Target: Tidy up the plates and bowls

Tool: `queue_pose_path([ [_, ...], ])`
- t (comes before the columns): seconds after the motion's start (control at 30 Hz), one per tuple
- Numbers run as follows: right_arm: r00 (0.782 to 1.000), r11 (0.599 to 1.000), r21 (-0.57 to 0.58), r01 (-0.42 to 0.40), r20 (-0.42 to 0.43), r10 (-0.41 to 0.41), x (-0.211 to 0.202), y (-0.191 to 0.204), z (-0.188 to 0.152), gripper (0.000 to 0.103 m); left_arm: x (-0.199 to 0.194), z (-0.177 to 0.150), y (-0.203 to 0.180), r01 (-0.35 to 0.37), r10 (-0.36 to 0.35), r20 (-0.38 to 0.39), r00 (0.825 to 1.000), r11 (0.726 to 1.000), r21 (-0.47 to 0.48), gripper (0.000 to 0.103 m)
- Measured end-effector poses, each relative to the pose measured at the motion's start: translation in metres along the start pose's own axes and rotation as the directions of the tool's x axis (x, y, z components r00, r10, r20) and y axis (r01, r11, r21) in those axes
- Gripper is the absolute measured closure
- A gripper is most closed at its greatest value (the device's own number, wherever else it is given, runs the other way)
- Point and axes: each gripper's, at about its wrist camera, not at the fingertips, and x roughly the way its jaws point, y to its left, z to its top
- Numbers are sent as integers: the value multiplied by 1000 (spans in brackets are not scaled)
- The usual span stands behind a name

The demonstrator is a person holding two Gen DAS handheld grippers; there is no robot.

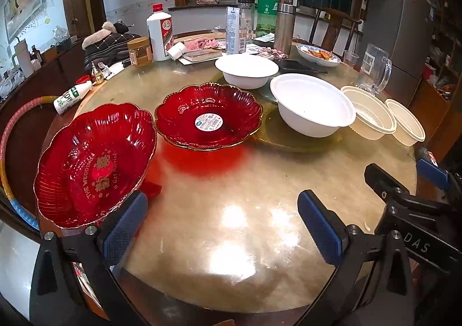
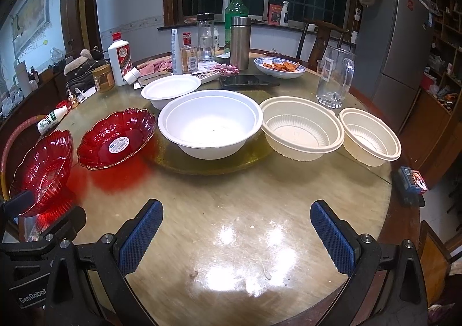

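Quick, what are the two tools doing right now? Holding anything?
Left tool: open, holding nothing, above the table.
Right tool: open, holding nothing.

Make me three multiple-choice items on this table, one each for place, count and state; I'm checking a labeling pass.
1. Where is the barcode sticker?
A. Inside the gold-rimmed red plate
B. Inside the large white bowl
C. On the glass pitcher

2. How many cream ribbed bowls?
A. One
B. Two
C. Three

3. The right gripper is:
A. Shut on a bowl
B. Open, holding nothing
C. Shut on a plate

Answers: 1 A, the label sits at that plate's centre. 2 B, a larger one beside a smaller one. 3 B, its jaws stand apart over bare table.
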Motion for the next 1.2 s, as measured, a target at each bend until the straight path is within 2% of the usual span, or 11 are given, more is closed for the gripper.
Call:
queue_pose_path([
  [1.2,1000,1000,5,6,4,-6,0,0,1,0,1,-2,-1,2,-2,-13,1000,1000,0,0],
])
